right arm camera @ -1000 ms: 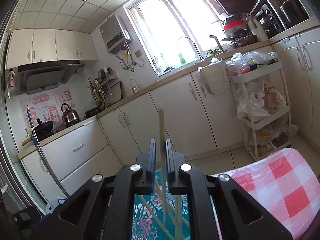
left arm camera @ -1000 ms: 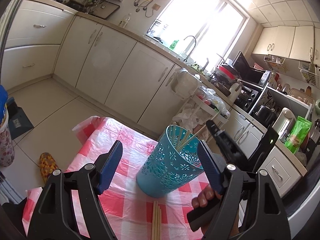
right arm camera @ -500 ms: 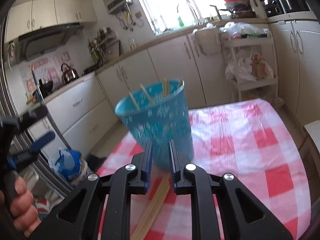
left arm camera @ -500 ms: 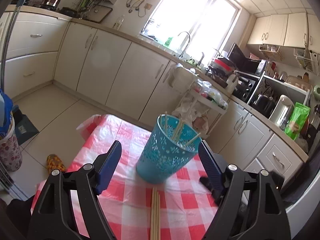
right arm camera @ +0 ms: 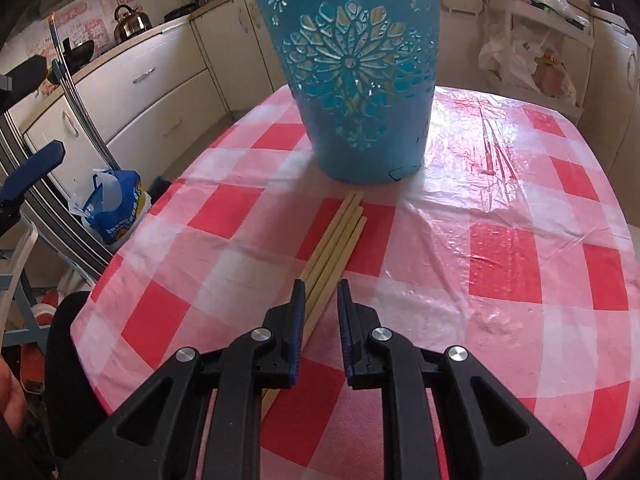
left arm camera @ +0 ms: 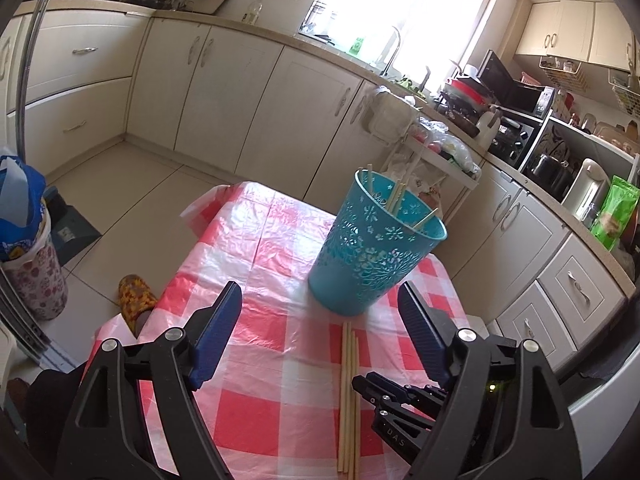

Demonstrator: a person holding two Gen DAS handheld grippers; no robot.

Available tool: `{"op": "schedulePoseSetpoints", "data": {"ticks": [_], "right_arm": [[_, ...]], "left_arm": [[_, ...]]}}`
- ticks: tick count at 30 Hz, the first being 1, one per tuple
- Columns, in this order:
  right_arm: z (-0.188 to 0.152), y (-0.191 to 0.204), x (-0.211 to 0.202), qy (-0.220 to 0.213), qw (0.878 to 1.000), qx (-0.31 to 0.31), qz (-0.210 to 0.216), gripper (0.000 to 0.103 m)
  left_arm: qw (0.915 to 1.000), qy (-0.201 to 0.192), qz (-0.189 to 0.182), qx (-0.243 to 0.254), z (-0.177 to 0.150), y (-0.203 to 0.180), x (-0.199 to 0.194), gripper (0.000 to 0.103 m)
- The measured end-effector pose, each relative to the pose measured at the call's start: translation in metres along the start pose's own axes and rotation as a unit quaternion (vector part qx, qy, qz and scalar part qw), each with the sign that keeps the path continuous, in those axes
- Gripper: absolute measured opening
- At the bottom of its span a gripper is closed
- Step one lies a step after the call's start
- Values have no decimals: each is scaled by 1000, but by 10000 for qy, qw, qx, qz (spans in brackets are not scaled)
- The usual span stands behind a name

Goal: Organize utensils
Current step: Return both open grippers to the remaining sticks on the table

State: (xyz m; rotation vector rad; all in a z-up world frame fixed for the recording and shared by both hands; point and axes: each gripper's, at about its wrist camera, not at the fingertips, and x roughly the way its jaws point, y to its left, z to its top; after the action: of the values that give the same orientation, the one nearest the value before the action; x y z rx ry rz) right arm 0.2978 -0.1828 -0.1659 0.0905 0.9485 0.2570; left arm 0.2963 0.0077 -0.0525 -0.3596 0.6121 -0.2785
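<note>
A teal cut-out holder stands on the red-and-white checked table with several chopsticks upright inside. It also shows in the right wrist view. A bundle of loose chopsticks lies flat in front of it, also seen in the right wrist view. My left gripper is wide open and empty above the table. My right gripper is slightly open and empty, low over the near end of the loose chopsticks; it shows in the left wrist view.
Kitchen cabinets run along the far walls. A rack of bags stands behind the table. A blue bag on a bin and a slipper are on the floor at left.
My right gripper let a chopstick go into the holder, then came down to the table over the loose chopsticks and opened a little. The left gripper pulled back slightly.
</note>
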Motion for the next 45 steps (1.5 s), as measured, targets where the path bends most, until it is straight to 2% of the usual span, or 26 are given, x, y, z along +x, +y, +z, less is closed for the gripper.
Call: {"op": "schedulePoseSetpoints", "data": {"ticks": [8, 11, 17, 21, 23, 28, 32, 37, 45], "right_arm": [[-2, -3, -3, 124, 9997, -220, -34, 16], [-2, -11, -4, 135, 9997, -73, 201, 16], [-8, -26, -10, 99, 9995, 122, 274, 16], [-8, -37, -11, 86, 9973, 441, 578, 16], [-8, -40, -12, 73, 9976, 457, 507, 16], [-5, -27, -11, 95, 9999, 18, 83, 16], [-2, -28, -9, 65, 9999, -6, 105, 16], [-7, -28, -13, 205, 9991, -375, 42, 13], [-13, -33, -18, 174, 9993, -326, -3, 10]], "left_arm": [[9994, 299, 102, 121, -6, 1, 16, 77], [9979, 544, 150, 314, -13, -5, 30, 77], [9898, 1113, 353, 821, -33, -19, 69, 77], [9850, 1306, 410, 1047, -45, -28, 86, 77], [9830, 1364, 463, 1140, -49, -30, 91, 77], [9785, 1496, 598, 1286, -51, -30, 102, 77], [9748, 1532, 688, 1471, -52, -34, 109, 77], [9705, 1623, 739, 1624, -56, -39, 115, 77], [9650, 1701, 875, 1793, -63, -44, 121, 77]]}}
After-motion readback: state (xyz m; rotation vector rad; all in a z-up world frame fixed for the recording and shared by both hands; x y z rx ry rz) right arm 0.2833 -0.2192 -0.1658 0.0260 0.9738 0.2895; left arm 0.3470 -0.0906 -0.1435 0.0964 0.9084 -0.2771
